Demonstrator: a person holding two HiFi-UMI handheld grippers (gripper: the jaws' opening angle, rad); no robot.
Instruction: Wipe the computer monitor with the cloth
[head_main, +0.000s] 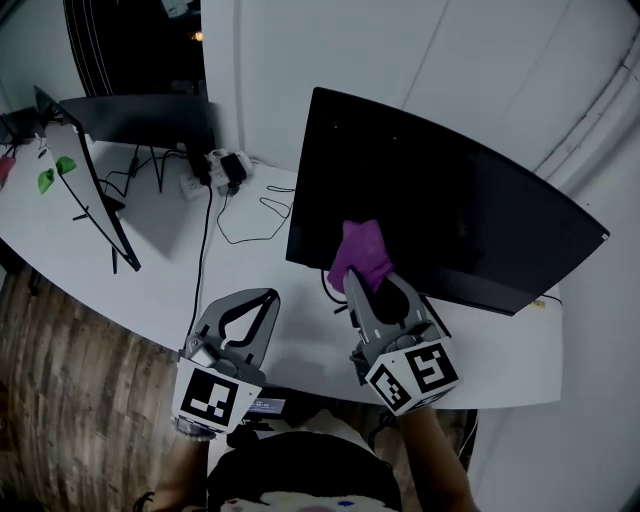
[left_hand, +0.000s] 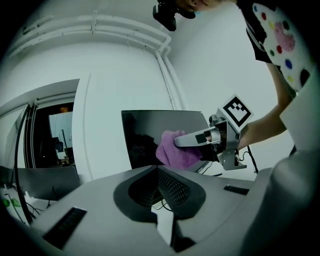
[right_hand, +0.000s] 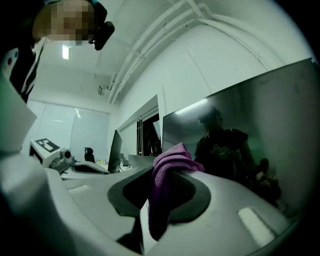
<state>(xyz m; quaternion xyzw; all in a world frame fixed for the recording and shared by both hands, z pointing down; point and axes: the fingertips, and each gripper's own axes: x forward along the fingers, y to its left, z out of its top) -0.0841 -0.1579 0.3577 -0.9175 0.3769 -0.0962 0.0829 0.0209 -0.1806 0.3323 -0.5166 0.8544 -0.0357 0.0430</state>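
Head view showed us our right gripper (head_main: 368, 283) clamped on the purple cloth (head_main: 360, 250), held against the lower left corner of the monitor (head_main: 470, 215), whose length stretched rightward, while our left gripper (head_main: 262, 297), jaws together on nothing, sat farther off above the desk (head_main: 250, 262).

The wide, curved computer monitor (head_main: 450, 215) stands upright on the white desk (head_main: 250, 270), screen dark. The purple cloth (head_main: 360, 252), bunched, lies against the screen's lower left, pinched in the right gripper (head_main: 372, 285).
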